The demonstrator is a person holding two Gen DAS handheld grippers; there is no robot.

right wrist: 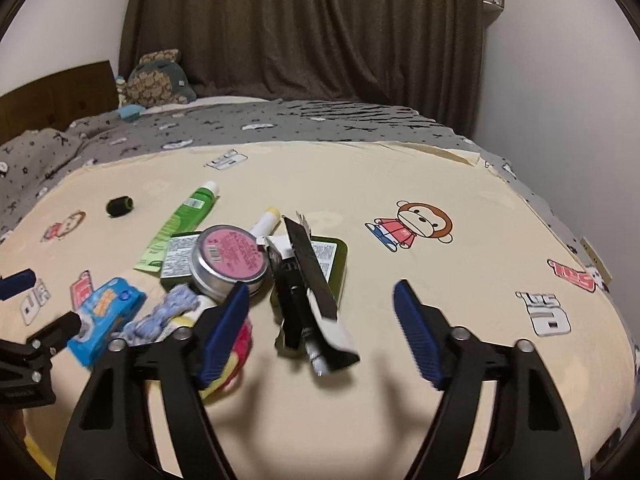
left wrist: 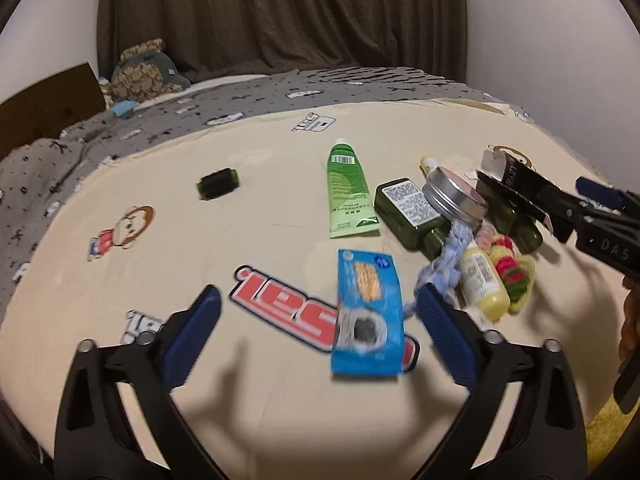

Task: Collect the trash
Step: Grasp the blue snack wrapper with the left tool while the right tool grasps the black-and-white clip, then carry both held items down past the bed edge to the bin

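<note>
Trash pickup on the bed: both grippers released, nothing held.

Left gripper [left wrist: 320, 340] fingers spread around the blue wrapper [left wrist: 368, 320]; right gripper [right wrist: 320, 332] straddles the black carton [right wrist: 310, 300]. Likely next: close, lift. Bottles, tin [right wrist: 228, 264] crowd near.

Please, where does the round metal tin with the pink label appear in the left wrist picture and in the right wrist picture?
Left wrist view: the tin sits right of centre, tilted, on the dark green bottle.
Right wrist view: the tin sits left of centre, pink label facing up.
Shared landmark: the green tube, just left of the tin.
</note>
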